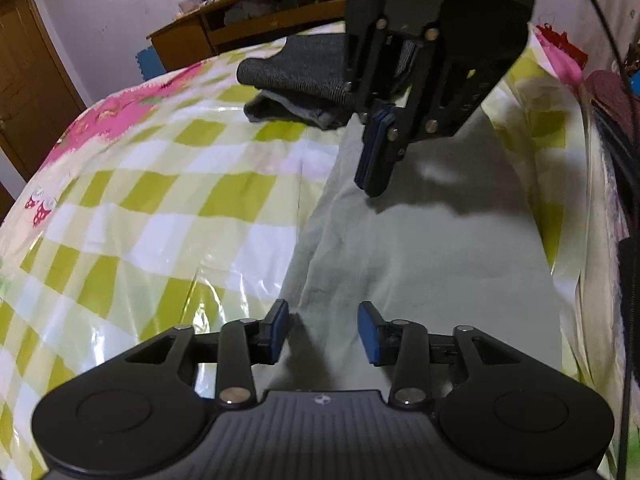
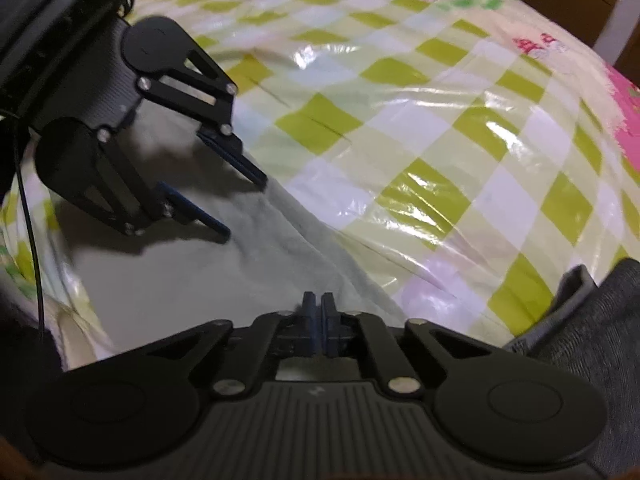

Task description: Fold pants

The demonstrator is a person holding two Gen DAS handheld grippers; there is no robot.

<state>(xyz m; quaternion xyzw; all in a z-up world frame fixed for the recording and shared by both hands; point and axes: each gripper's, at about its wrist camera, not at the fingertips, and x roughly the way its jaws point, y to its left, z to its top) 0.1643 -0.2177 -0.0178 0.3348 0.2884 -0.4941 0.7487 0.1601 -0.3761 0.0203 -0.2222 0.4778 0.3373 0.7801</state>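
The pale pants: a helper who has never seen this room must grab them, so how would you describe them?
On the bed's checked green-and-white cover, the pale pants lie flat along one side, between the two grippers. Unlike the dark grey folded garment beyond them, they are off-white and spread out long.

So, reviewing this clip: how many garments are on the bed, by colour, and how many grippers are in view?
Pale grey-white pants: 1
Dark grey folded garments: 1 pile; number of pieces cannot be told
Grippers: 2, the left gripper open, the right gripper shut
Total: 4 things on or over the checked bed cover
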